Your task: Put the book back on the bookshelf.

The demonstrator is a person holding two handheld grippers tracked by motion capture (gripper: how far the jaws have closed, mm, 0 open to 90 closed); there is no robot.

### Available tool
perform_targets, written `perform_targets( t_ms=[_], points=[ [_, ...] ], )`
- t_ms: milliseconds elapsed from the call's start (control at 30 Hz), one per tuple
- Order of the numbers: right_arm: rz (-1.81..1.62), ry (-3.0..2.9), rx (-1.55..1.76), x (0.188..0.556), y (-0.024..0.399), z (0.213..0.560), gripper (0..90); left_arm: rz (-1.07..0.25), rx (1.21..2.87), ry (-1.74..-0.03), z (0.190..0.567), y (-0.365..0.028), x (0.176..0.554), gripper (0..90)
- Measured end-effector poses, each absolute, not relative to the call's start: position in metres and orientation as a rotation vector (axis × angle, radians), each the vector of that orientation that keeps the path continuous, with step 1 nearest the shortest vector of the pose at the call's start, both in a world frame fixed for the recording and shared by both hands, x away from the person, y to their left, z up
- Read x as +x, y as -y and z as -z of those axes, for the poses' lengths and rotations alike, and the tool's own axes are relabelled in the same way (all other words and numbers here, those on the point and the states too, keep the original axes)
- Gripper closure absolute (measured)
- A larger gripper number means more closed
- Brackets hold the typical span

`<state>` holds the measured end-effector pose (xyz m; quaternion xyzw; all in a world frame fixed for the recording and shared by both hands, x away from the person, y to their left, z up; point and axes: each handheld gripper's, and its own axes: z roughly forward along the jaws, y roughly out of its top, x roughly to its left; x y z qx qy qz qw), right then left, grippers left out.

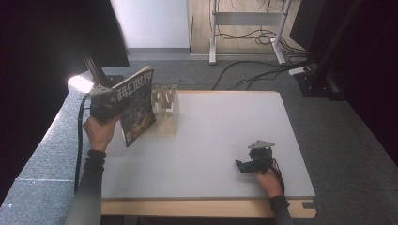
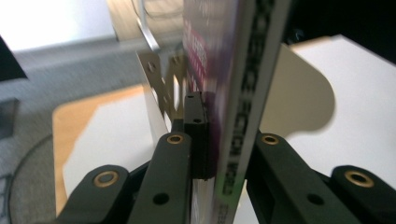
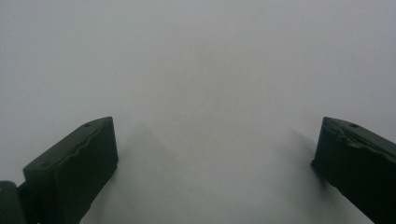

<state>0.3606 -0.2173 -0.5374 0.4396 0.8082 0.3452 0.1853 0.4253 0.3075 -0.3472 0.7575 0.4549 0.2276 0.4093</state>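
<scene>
The left gripper clamps the upright colourful paperback magazine at the table's ten o'clock; the slotted wooden rack stands just beside, at three o'clock. The right gripper rests spread, empty.

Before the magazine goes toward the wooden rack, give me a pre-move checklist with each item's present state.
1. Left gripper shut on the magazine: ok, jaws clamp its spine edge.
2. Magazine upright enough for a slot: ok, held on edge, slightly tilted.
3. Wooden rack standing on the table: ok.
4. Magazine lined up with a free slot: cannot tell; it overlaps the rack's left end in the high view.
5. Right gripper out of the way: ok, it is open near the table's front right.
</scene>
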Motion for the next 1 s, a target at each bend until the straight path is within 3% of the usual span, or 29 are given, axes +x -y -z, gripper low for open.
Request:
perform_targets(
  t_ms=[333,633,1000],
  points=[
    [-0.973,-2.277,1.241,0.361,0.217,0.537,0.0,-0.402,2.089,-1.190,0.342,-0.316,0.416,81.1],
    [-0.974,-2.277,1.243,0.361,0.217,0.537,0.0,-0.588,1.936,-1.171,0.351,-0.311,0.422,82.9],
    [-0.974,-2.281,1.242,0.361,0.218,0.537,0.0,-0.609,1.840,-1.171,0.363,-0.300,0.437,82.5]
  ],
)
